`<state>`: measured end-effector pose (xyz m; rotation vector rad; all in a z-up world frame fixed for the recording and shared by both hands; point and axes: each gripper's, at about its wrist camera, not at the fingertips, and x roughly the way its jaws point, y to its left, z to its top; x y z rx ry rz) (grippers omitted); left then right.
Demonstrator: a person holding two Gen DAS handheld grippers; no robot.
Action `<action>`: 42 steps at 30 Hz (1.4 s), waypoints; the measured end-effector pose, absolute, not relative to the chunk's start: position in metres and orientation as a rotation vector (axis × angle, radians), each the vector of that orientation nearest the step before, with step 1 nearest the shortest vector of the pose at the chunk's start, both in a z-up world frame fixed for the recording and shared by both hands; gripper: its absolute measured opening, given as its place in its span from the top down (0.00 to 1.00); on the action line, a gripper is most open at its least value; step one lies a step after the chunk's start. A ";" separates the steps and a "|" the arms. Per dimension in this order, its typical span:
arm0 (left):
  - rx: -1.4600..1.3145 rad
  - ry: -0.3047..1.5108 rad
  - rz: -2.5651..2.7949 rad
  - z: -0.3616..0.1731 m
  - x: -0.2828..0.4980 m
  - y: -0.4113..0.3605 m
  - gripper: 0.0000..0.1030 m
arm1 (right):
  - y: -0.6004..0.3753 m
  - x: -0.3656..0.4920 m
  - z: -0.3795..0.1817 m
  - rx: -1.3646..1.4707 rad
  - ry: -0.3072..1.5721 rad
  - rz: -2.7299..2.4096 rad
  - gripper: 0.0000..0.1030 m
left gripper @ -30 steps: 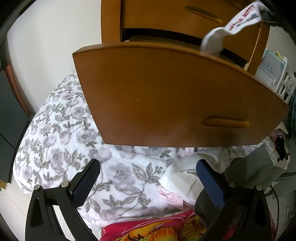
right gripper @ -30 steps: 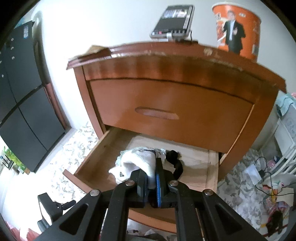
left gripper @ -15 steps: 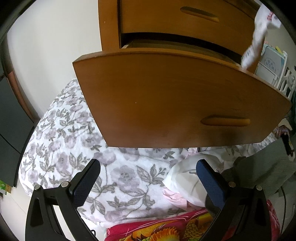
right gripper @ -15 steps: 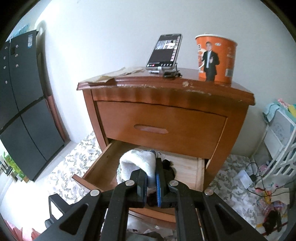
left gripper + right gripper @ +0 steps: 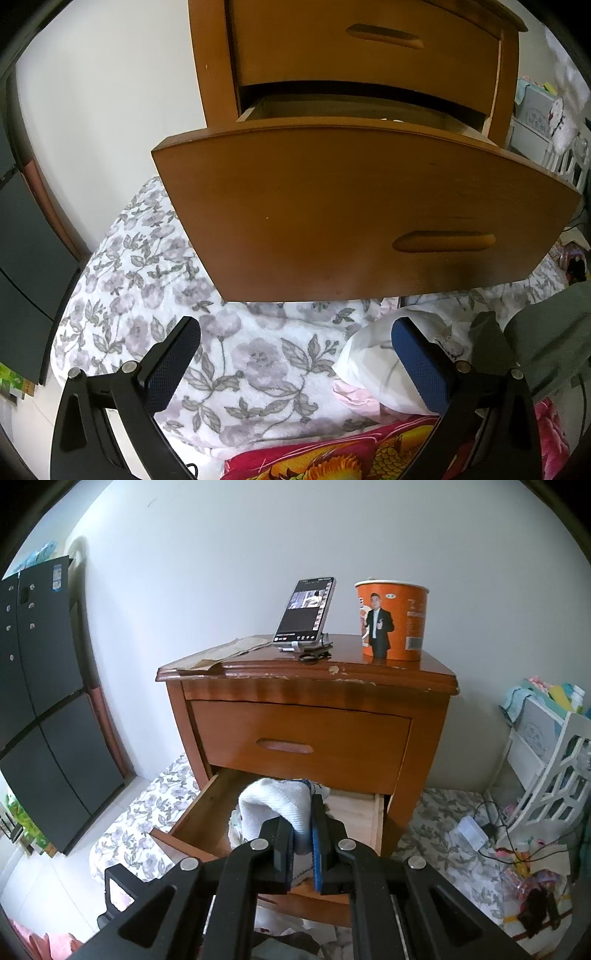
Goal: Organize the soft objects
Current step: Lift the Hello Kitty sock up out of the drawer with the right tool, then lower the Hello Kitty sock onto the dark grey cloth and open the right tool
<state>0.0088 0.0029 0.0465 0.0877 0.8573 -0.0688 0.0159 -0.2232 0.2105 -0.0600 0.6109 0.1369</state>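
My right gripper is shut on a white sock and holds it in the air in front of the wooden nightstand's open lower drawer. Other soft items lie in that drawer, mostly hidden behind the sock. My left gripper is open and empty, low over the floral blanket, below the open drawer's front. A white cloth lies by its right finger. The held sock shows blurred at the right edge of the left wrist view.
A phone on a stand and an orange cup stand on the nightstand top. A dark cabinet is at the left, a white rack and cable clutter at the right. A red patterned blanket lies near me.
My right gripper has pulled back and up from the drawer with the sock. The left gripper has drawn back a little; it stays open.
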 end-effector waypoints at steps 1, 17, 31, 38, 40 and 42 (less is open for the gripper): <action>0.092 0.854 -0.067 0.047 0.008 0.002 0.00 | -0.224 0.013 0.212 -0.057 0.607 0.135 0.93; 0.129 0.838 -0.053 0.049 0.003 -0.004 0.00 | -0.251 0.013 0.212 -0.044 0.629 0.079 0.92; 0.137 0.841 -0.051 0.048 0.003 -0.004 0.00 | -0.255 0.026 0.224 -0.005 0.591 0.081 0.92; 0.125 0.847 -0.053 0.048 0.004 -0.001 0.00 | -0.224 0.023 0.200 -0.095 0.675 0.171 0.92; 0.122 0.847 -0.054 0.048 0.004 0.000 0.00 | -0.217 0.021 0.184 -0.122 0.731 0.195 0.92; 0.118 0.848 -0.053 0.048 0.004 0.000 0.00 | -0.210 0.017 0.171 -0.159 0.775 0.213 0.93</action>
